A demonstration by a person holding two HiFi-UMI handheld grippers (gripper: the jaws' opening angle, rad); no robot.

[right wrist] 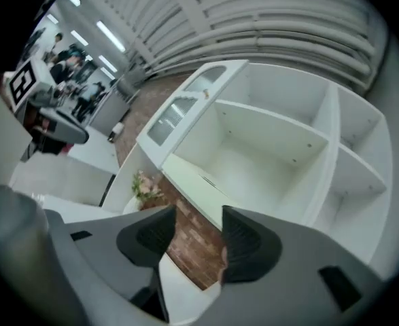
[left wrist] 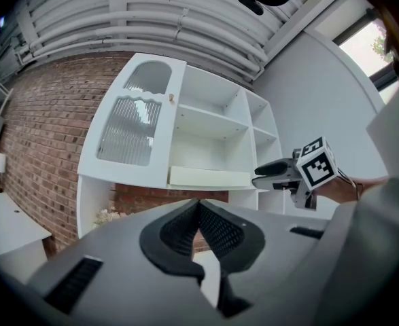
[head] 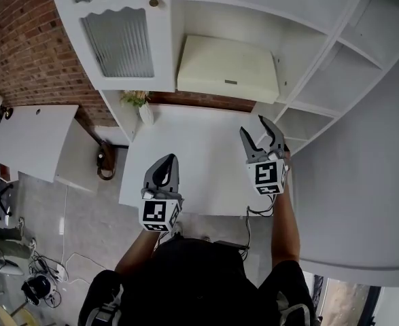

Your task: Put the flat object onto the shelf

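Left claw (head: 168,160) clenched on nothing, right claw (head: 253,126) released and empty.
Cream flat pad (head: 226,66) lies on the shelf (head: 294,53); its small tag (head: 231,82) unreadable.

From the head camera we look steeply down onto a white table (head: 185,148) and the front of a white shelf unit (head: 308,60) beyond it, with both grippers low in the middle of the frame. The camera on the left gripper (head: 172,157) faces forward along its own jaws, which fill the lower foreground. Past them we see the shelf unit from across the table, against a brick wall (left wrist: 43,148). The camera on the right gripper (head: 251,124) sits nearer the shelf unit and is rolled, so the shelves slant. All three views share the shelf unit, its cream flat object (head: 226,70) and the small plant (head: 136,99). Each gripper view also catches the other gripper near its edge.
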